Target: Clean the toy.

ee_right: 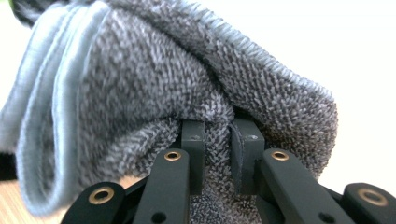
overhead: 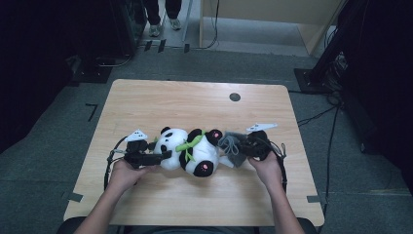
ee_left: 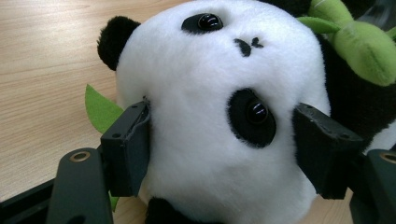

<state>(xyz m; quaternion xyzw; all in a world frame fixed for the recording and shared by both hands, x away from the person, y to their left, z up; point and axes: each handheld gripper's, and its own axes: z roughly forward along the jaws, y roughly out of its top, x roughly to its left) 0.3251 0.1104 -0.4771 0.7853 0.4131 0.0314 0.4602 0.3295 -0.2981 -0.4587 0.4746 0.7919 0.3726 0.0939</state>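
Panda plush (overhead: 187, 150): lies on its side near centre of the surface (overhead: 146, 102), head toward 9 o'clock, feet toward 3 o'clock; green bamboo sprig (overhead: 191, 141) across its chest.
L tongs (overhead: 163, 155): come in from 9 o'clock, jaws spread wide around the panda's head (ee_left: 210, 116), one pad at each cheek. Left gripper view shows pads pressed into the fur, so head is clamped.
R tongs (overhead: 238, 148): at 3 o'clock of the plush, jaws nearly shut, pinching a fold of the grey cloth (overhead: 231, 146). Right gripper view shows terry pile (ee_right: 187, 93) squeezed betw. the two pads.
Cloth position: bunched right beside the panda's feet, touching or nearly so; can't tell which from the high view.
Risk 1: thin pinch on the cloth. If R hand drags it over the fur, friction may pull the fold out of the pads.
Risk 2: head is soft & round. Hard sideways wiping could make it squirm out of the L tongs, since fur compresses & gives little purchase.
Risk 3: plush may roll or slide on the smooth wood if L hand eases off while R pushes toward 9 o'clock.
Risk 4: loose cloth edge could snag the bamboo sprig & tug it.
Risk 5: trailing cables near both hands might catch on the surface edge, prob. minor.
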